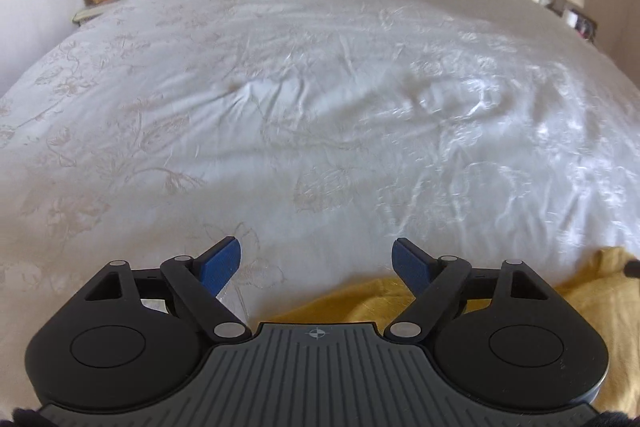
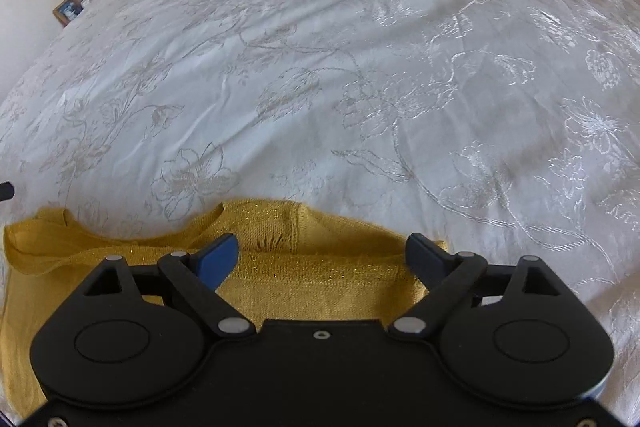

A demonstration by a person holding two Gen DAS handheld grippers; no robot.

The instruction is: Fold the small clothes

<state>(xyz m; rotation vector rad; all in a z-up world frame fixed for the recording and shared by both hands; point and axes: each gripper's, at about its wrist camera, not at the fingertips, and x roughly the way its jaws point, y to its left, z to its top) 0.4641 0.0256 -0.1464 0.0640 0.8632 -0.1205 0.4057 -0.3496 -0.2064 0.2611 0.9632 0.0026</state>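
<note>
On the white bedspread [image 2: 320,67] lies a crumpled mustard-yellow knit top [image 2: 304,279].

Mustard-yellow knit garment [image 2: 320,279], glittery, lying partly folded on white embroidered bedspread [image 2: 320,87].

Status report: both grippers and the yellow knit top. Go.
Left gripper open, empty. Right gripper open above yellow knit top. Top flat on white bedspread. Nothing in the way.
</note>
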